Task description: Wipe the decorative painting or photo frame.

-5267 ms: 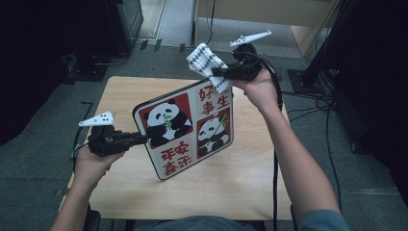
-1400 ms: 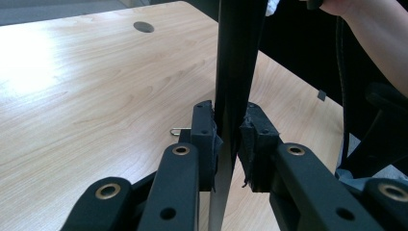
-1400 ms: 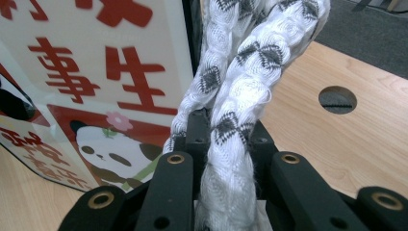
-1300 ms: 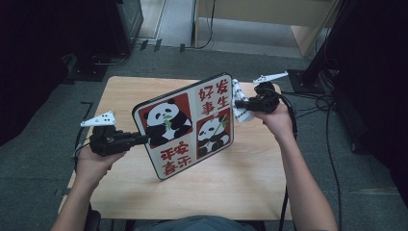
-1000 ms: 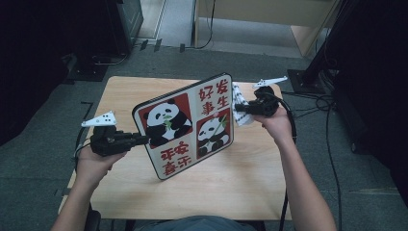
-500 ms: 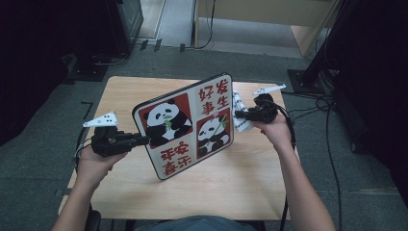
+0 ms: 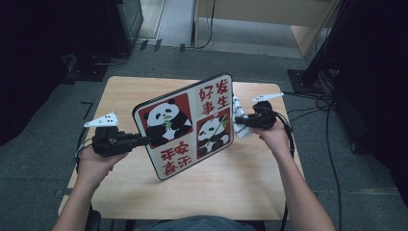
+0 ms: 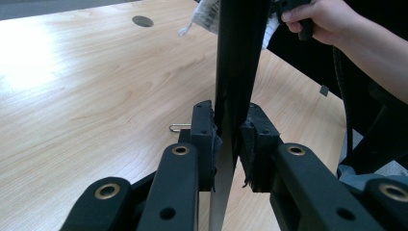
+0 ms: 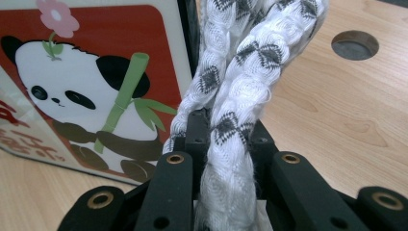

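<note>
Lowered from high above the surface's far right corner: white cloth with grey woven pattern, clenched in the right tool, now pressed beside the panda-printed rectangular board. Board held upright mid-surface, edge clamped in the left tool. Wiping probably about to start.

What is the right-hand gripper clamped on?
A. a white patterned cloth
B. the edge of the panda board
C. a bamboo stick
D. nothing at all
A: in the right gripper view the right gripper has its jaws shut on a folded white cloth with a grey pattern, beside the panda board, which the left gripper holds by its edge.
</note>
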Tool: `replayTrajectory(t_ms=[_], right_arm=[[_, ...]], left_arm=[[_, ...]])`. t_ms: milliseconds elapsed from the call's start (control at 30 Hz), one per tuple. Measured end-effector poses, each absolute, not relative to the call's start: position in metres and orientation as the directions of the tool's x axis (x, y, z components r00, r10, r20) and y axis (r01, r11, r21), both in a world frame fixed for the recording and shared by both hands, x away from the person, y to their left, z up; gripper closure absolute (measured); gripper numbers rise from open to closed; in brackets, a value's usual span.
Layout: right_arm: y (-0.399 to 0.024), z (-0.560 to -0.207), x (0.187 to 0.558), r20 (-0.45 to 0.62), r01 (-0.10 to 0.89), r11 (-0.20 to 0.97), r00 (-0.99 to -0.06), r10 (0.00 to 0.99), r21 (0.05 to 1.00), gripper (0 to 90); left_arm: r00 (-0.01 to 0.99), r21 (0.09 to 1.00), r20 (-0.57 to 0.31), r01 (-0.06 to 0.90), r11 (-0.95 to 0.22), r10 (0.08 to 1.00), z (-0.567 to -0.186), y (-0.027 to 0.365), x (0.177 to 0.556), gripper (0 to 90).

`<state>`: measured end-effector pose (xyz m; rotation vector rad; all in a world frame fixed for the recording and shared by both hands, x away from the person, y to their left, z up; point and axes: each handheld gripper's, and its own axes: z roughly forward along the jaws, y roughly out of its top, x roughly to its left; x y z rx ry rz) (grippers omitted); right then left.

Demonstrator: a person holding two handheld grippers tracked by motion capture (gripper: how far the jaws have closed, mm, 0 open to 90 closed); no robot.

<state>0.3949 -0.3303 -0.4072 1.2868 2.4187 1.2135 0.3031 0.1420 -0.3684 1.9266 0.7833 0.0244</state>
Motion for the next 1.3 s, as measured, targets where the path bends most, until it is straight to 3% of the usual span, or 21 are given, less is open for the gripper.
replayTrajectory(t_ms=[767,1300], right_arm=[[-0.331,-0.445,0.383,0.232,0.664,0.299,-0.588,0.775,0.685,77.9],[-0.331,-0.463,0.377,0.188,0.683,0.361,-0.59,0.785,0.635,77.9]], left_arm=[[0.79,0.811,-0.31,0.51,-0.287,0.529,-0.368,0.141,0.303,78.2],[0.786,0.809,-0.316,0.516,-0.281,0.532,-0.369,0.142,0.303,77.8]])
